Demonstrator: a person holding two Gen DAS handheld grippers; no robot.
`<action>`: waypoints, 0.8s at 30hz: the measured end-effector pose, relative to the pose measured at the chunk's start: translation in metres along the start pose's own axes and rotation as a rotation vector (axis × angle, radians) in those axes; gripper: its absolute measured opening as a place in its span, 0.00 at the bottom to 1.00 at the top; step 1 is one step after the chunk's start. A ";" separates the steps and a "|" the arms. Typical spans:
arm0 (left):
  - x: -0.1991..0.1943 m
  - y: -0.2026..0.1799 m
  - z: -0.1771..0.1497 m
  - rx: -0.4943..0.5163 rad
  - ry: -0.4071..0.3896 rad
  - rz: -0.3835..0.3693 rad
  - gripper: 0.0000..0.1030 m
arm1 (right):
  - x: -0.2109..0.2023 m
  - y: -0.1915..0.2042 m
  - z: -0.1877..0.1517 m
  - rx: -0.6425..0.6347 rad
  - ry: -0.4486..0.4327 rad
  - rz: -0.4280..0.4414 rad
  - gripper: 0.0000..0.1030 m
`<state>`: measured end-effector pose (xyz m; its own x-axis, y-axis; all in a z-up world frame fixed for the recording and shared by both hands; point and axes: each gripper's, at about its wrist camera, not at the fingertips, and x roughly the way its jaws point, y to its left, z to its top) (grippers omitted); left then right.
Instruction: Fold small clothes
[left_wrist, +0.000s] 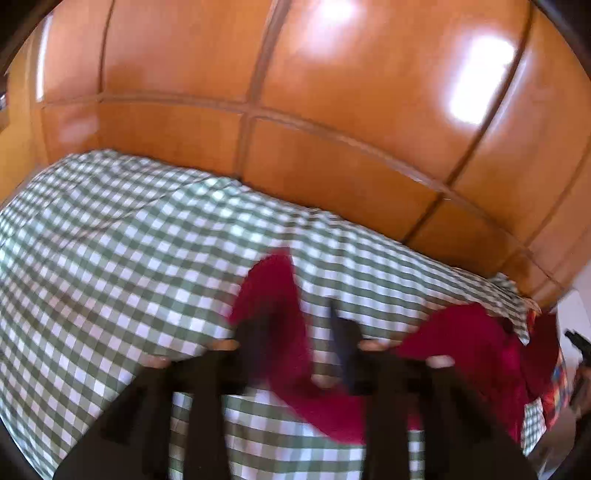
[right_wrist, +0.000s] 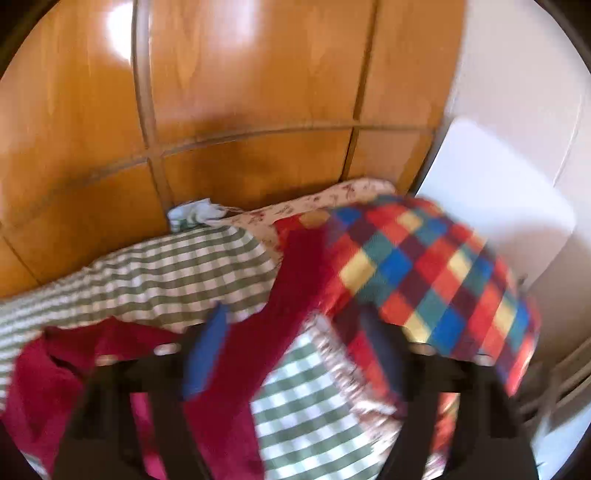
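Note:
A dark red garment (left_wrist: 461, 343) lies crumpled on the green-and-white checked bedcover (left_wrist: 110, 258). One strip of it runs up between the fingers of my left gripper (left_wrist: 297, 332), whose jaws stand apart around the cloth without pinching it. In the right wrist view another strip of the red garment (right_wrist: 280, 314) passes between the wide-apart fingers of my right gripper (right_wrist: 295, 350), close to the blue-padded left finger (right_wrist: 210, 350). Both views are blurred by motion. A dark shape at the right edge of the left wrist view may be the other gripper.
A multicoloured checked blanket (right_wrist: 424, 277) lies bunched at the bed's right end over a floral sheet (right_wrist: 332, 195). A small white-and-blue cloth (right_wrist: 192, 214) sits by the wooden wardrobe doors (right_wrist: 240, 92) behind the bed. A white panel (right_wrist: 491, 192) stands at right.

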<state>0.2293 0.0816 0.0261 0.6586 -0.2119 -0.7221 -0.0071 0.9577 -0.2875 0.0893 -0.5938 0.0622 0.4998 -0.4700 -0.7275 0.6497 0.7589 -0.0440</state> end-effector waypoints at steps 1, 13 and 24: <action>0.001 0.003 0.000 -0.012 0.001 0.006 0.61 | -0.003 -0.004 -0.011 0.009 0.013 0.024 0.78; -0.020 0.047 -0.075 -0.032 0.070 -0.056 0.64 | -0.094 0.029 -0.289 -0.042 0.561 0.590 0.76; -0.034 0.007 -0.154 0.089 0.147 -0.289 0.66 | -0.108 0.121 -0.350 -0.045 0.660 0.648 0.11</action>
<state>0.0911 0.0656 -0.0479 0.5085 -0.4970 -0.7032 0.2344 0.8657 -0.4423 -0.0871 -0.2933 -0.1041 0.3213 0.3938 -0.8612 0.3277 0.8070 0.4913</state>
